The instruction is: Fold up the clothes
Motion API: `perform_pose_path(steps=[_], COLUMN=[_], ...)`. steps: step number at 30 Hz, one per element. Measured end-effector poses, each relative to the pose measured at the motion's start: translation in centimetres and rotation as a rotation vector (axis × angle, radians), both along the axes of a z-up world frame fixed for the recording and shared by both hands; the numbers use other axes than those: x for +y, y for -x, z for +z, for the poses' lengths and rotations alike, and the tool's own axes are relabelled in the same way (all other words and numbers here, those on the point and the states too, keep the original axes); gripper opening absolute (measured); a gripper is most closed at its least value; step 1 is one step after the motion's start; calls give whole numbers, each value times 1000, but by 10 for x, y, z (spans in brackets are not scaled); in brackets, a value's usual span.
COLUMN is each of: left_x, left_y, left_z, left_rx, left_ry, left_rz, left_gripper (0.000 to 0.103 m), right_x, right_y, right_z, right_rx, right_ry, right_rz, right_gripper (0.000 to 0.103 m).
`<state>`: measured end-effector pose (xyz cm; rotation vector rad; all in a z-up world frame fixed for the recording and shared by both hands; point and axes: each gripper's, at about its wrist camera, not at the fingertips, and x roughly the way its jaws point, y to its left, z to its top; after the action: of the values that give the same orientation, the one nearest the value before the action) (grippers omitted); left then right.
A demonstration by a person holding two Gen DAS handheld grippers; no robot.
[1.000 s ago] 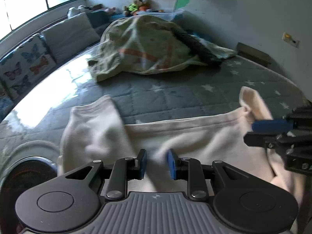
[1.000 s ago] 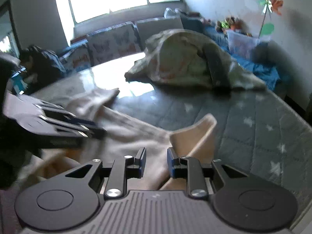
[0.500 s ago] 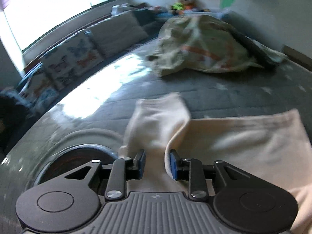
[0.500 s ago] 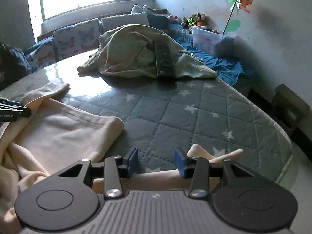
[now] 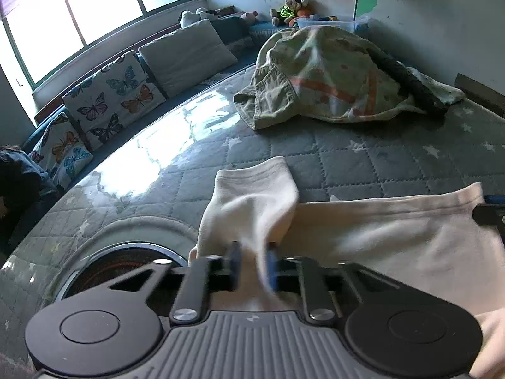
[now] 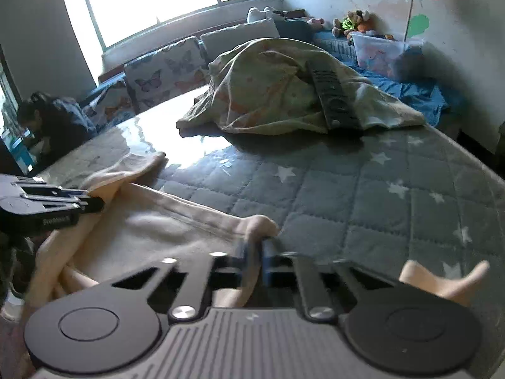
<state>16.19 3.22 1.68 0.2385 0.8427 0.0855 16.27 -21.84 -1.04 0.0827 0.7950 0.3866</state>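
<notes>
A cream garment (image 5: 378, 233) lies spread on the grey quilted bed, with one sleeve (image 5: 252, 202) reaching toward the far side. My left gripper (image 5: 252, 267) is shut on the garment at the base of that sleeve. In the right wrist view the same garment (image 6: 151, 233) lies to the left, and my right gripper (image 6: 252, 260) is shut on its near right corner. The left gripper also shows in the right wrist view (image 6: 91, 200), at the garment's left edge. The right gripper's tip shows at the left wrist view's right edge (image 5: 492, 213).
A heap of greenish printed clothes (image 5: 325, 75) with a dark strap (image 6: 334, 98) over it lies at the far side of the bed (image 6: 378, 195). Butterfly cushions (image 5: 107, 101) line the window side. A round dark object (image 5: 126, 262) sits at the bed's near left edge.
My right gripper was open over the bed edge; it has moved left and shut on the garment's corner. My left gripper stays at the sleeve base and is now shut on it.
</notes>
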Motion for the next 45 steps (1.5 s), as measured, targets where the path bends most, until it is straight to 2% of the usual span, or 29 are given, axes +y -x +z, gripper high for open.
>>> perform_pose_path(steps=[3,9,14,17,22,28,38,45], left_x=[0,2,5,11,30,57,55,48], left_y=[-2,-8,-7,-5,1,9,15,14], left_z=[5,19,20,16,11,0,-14,-13], left_rx=[-21,-71,-82,-70,-37,25,81,78], left_ry=[3,21,11,-5,-19,-48,-92,-103], left_rz=[-2,25,43,72,142,228,206,198], left_gripper=[4,3,3,3,3,3,4,14], right_x=[4,-16,-46,-56,-68,-70,-74,-75], right_y=[-5,-28,-42,-45,-50,-53,-57,-53], right_z=[5,24,22,13,1,-1,-1,4], right_rx=[-37,-113,-104,-87,-47,-39,-35,-33], right_ry=[33,55,85,130,120,146,160,157], right_rz=[-11,-144,-273,-300,-340,-347,-367,-346], right_gripper=[3,3,3,3,3,3,4,14])
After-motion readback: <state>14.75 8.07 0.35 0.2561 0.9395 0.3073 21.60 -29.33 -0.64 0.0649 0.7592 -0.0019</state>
